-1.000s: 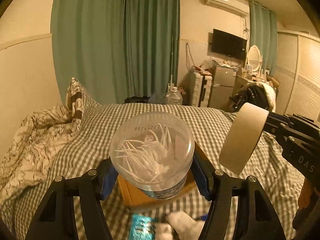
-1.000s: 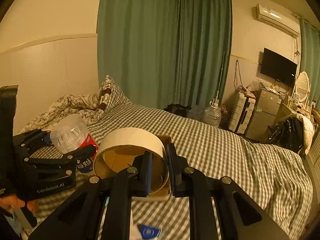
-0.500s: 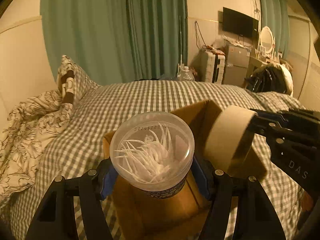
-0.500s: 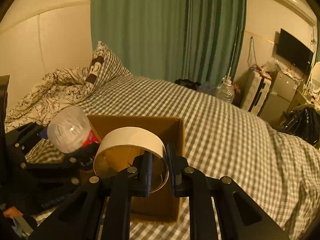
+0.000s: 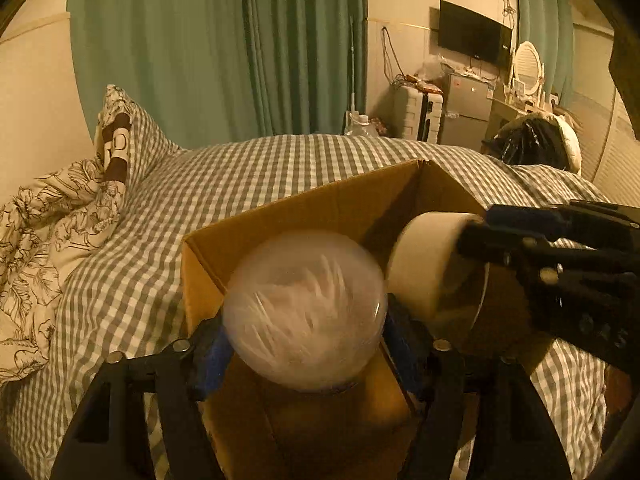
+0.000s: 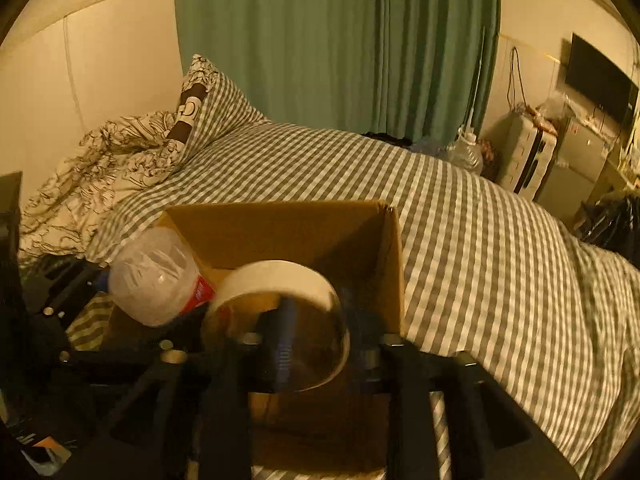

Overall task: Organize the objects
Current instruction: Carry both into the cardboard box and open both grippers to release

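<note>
Both claws over box, loaded.

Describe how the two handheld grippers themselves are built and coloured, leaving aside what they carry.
Both are matte black, angular two-finger frames. The left gripper has blue pads on its fingers and round silver bolts at the joints. The right gripper matches it, with a blue ridged pad; its side shows more bolt heads. No cables or sleeves are visible.

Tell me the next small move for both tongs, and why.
Probably lower both a little, then open. The left tongs grip the clear tub and the right tongs the tape roll, both already over the open cardboard box, not yet resting inside.
</note>
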A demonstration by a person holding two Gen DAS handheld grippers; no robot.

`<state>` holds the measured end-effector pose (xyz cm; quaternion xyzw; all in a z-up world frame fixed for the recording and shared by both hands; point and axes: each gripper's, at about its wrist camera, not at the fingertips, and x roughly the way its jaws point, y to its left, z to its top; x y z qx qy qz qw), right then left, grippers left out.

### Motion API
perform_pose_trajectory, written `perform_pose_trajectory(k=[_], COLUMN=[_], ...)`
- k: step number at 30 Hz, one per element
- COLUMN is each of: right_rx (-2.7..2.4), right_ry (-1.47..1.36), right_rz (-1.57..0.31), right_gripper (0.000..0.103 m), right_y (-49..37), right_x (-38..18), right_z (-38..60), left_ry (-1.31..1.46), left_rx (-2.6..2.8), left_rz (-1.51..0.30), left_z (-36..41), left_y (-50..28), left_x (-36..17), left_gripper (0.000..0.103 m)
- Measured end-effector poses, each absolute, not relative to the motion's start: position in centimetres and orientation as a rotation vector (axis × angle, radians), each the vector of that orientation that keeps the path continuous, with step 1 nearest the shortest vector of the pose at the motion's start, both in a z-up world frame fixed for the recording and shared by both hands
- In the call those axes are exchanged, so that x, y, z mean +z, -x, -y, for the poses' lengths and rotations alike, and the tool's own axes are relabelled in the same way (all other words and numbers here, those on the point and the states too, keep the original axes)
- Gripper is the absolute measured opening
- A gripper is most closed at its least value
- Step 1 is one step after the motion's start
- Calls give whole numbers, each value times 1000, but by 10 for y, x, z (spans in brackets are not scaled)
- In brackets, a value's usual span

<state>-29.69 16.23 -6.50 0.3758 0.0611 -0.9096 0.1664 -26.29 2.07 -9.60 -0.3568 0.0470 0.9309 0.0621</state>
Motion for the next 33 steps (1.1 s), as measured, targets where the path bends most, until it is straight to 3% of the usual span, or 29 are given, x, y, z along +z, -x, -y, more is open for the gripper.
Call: perform_pose_trajectory(k=[2, 3, 10, 12, 18, 26, 33], right_rx=[-2612, -2622, -2695, -2727, -2825, -2893, -2913], right_ry=[-1059, -1050, -930, -861, -721, -649, -693], right_rz=[-176, -173, -139, -116, -97, -141, -132], right_gripper=[55, 55, 67, 76, 89, 92, 93], right_y=[289, 284, 239, 217, 149, 70, 22], right_x=[-59, -54, 14, 41, 100, 132, 112], right_z=[-166, -168, -186, -195, -223, -235, -237], left_ry=[1052, 1035, 987, 950, 824, 764, 815], left_rx=[2847, 2862, 2910, 2929, 2991, 2994, 2953], left_rz=[-145, -137, -11, 12, -4, 7, -37], left_z=[-21, -19, -4, 0, 0, 1, -3], left_y=[255, 251, 217, 201, 147, 84, 47], left_x=[-87, -81, -28, -8, 42, 69, 42], left_gripper=[96, 100, 101, 102, 103, 103, 103])
